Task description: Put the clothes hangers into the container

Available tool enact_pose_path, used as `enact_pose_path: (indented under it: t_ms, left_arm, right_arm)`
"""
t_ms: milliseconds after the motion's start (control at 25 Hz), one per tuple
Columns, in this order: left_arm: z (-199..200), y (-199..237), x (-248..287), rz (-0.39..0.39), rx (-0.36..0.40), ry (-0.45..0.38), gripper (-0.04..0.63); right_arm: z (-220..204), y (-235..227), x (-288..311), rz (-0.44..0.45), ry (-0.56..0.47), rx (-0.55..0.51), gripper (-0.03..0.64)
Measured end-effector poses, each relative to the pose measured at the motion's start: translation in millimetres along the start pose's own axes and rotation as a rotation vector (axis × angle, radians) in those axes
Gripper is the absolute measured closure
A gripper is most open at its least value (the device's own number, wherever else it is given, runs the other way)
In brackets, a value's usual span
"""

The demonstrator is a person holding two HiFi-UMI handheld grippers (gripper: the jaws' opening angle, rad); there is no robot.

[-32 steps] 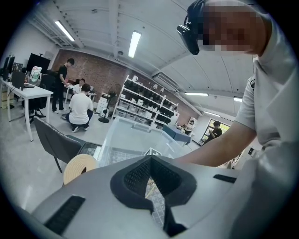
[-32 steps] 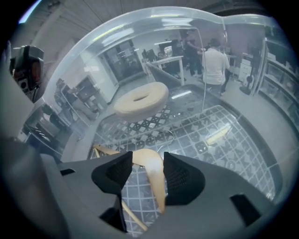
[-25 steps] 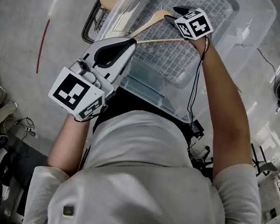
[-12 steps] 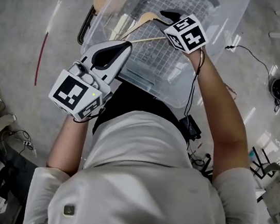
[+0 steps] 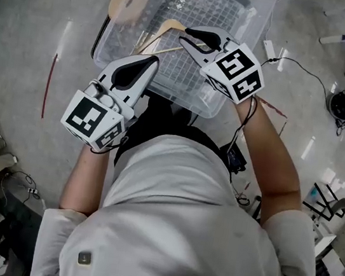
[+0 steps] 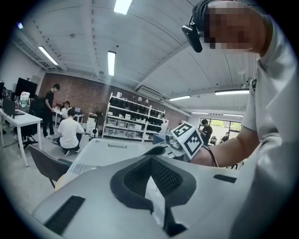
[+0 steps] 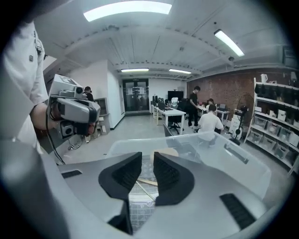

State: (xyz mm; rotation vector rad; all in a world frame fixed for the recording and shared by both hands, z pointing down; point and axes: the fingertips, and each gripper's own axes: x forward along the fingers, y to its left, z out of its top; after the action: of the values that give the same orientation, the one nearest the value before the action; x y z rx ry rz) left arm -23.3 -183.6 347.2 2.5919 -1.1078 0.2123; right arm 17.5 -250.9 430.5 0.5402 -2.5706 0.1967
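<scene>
Saw a wooden hanger lying inside the clear box on the floor. Held the right gripper up over the box, above the hanger. Had just been closing its jaws to a narrow gap, with nothing between them. Held the left gripper by the box's near side, jaws pressed together, empty.

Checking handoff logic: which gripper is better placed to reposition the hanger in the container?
Probably right: the right gripper hangs over the hanger, jaws just closing on nothing; the left gripper sits farther back, shut.
</scene>
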Motion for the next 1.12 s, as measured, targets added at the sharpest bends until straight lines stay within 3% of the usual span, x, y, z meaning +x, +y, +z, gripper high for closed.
enact_pose_path:
  t_ms: [200,680,1120]
  left_arm:
    - [10,-31,-10,0.001,0.038,-0.034,0.578]
    - [6,-83,-25,0.021,0.074,-0.072,0.578]
    - [21,-108,-46,0.073,0.122,-0.073,0.578]
  right_arm:
    - [11,28,-49,-0.031,-0.075,-0.024,0.549]
    - [18,88,-141,-0.099,-0.241,0.034,0.580]
    - [28,94,-186,-0.113,-0.314,0.017,0.594]
